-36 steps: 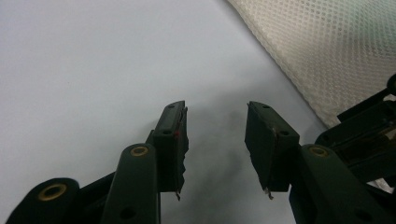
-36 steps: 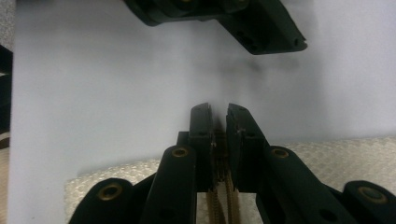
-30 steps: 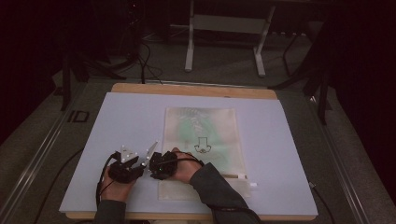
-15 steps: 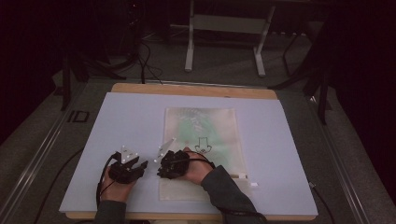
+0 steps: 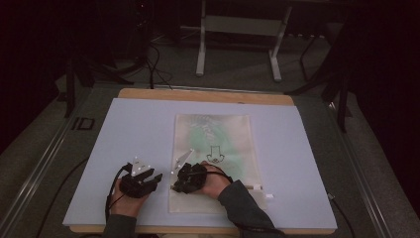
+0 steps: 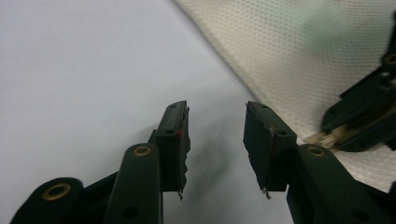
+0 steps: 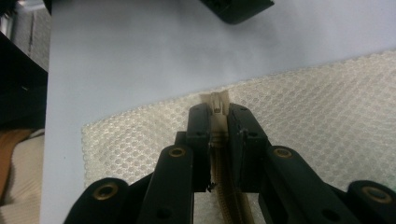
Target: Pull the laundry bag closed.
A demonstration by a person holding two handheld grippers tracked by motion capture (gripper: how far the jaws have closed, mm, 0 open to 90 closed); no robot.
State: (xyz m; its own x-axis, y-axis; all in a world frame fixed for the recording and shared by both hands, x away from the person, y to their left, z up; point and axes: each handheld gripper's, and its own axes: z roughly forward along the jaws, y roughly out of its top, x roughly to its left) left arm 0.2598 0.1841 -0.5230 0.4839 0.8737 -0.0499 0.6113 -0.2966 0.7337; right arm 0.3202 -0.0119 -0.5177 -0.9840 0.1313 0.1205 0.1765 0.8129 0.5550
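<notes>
A pale mesh zip pouch (image 5: 213,141) with a green print lies flat on the lavender mat (image 5: 138,129). My right gripper (image 5: 175,187) is low over the pouch's near left corner, shut on the beige zipper pull (image 7: 215,101). The zipper tape runs back under its jaws, which press on the pull from both sides, and the mesh (image 7: 327,102) spreads around it. My left gripper (image 5: 157,177) hovers over bare mat just left of the pouch, open with nothing between its fingers (image 6: 175,135). In the left gripper view the pouch edge (image 6: 289,56) and the right gripper (image 6: 327,135) lie to the right.
Two small white tabs (image 5: 255,187) lie by the pouch's near right corner. The mat sits on a wooden table (image 5: 198,94) with bare mat left and right of the pouch. Beyond the far edge are a metal stand (image 5: 200,49) and floor cables (image 5: 153,64).
My right gripper has shifted a little to the right along the pouch's near edge, still shut on the pull. The left gripper has barely moved.
</notes>
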